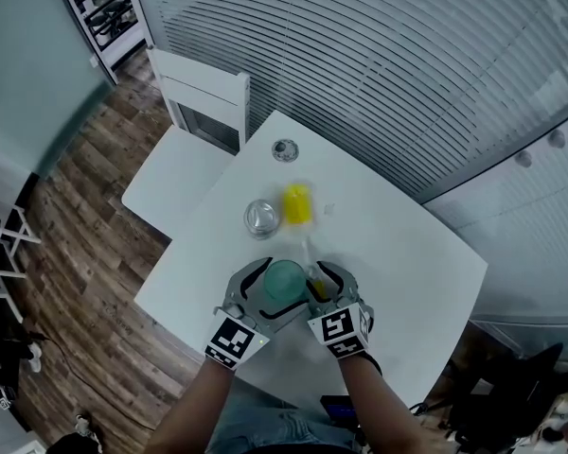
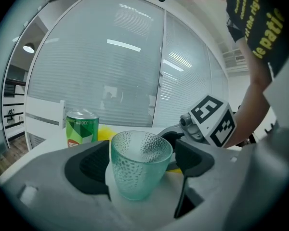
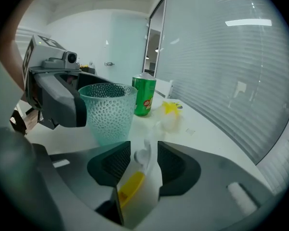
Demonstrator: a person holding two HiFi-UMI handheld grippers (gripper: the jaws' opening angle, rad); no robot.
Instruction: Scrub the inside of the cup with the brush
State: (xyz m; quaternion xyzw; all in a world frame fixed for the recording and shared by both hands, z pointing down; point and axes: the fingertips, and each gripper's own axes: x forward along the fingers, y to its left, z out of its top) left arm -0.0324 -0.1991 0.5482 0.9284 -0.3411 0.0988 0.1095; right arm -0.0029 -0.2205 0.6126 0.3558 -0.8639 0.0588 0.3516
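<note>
The left gripper [image 2: 144,161] stands wide open around the cup [image 2: 139,177], which sits upright on the table [image 1: 407,253] with a gap at each pad. The right gripper [image 3: 143,166] is open too, with the brush [image 3: 133,186] handle lying loose between its pads. To scrub well, the left should probably close squarely and gently on the cup's middle while the right clamps the handle firmly, so the brush head goes in straight without tipping the cup.

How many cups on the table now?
1: the glass cup stands between the open jaws of the left gripper. A small round thing at the table's far edge is too small to identify.
</note>
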